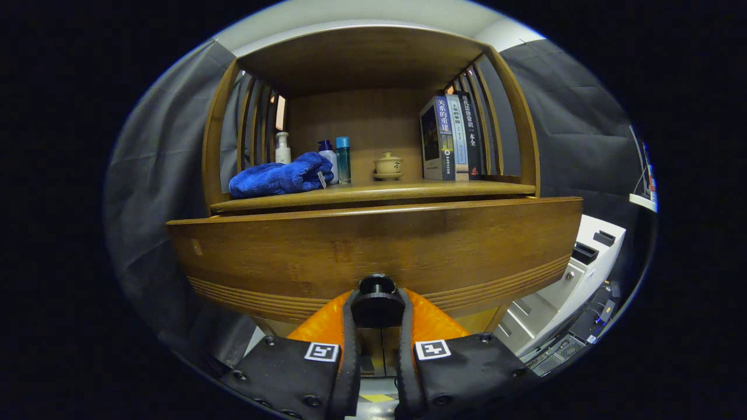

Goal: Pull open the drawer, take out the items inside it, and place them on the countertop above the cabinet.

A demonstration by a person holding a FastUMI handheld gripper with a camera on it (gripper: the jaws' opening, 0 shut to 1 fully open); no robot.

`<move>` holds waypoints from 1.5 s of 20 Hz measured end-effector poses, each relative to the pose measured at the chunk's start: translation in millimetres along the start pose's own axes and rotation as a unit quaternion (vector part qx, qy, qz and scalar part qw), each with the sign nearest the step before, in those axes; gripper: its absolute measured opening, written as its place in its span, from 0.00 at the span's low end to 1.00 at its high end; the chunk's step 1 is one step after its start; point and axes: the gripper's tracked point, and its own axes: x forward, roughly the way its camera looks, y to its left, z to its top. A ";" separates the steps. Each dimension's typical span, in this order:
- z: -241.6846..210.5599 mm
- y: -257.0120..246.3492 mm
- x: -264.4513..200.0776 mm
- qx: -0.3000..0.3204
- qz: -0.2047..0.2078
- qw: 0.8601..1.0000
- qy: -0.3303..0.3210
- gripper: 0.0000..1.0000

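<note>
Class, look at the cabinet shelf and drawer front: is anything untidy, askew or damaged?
Only the blue towel stands out: it lies crumpled in a heap on the countertop, beside upright bottles. The gripper is closed on the drawer knob; nothing looks damaged.

Smooth satin-finished wood drawer (373, 248), matt dark knob (377, 303), fluffy blue cloth (280, 178) on wooden countertop (408, 190)

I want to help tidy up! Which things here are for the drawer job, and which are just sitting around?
For the job:
- drawer
- black knob, with the gripper fingers shut on it
- countertop

Just sitting around:
- blue towel
- bottles
- little teapot
- books
</note>
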 end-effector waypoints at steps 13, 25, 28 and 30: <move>-16.1 1.4 -41.3 -0.003 -0.002 1.000 0.014 0.34; -28.8 2.7 -72.3 0.004 -0.005 0.999 0.032 0.34; -31.9 2.0 -78.6 -0.001 -0.006 0.999 0.032 0.34; -33.8 2.0 -85.3 0.000 -0.006 0.999 0.034 0.34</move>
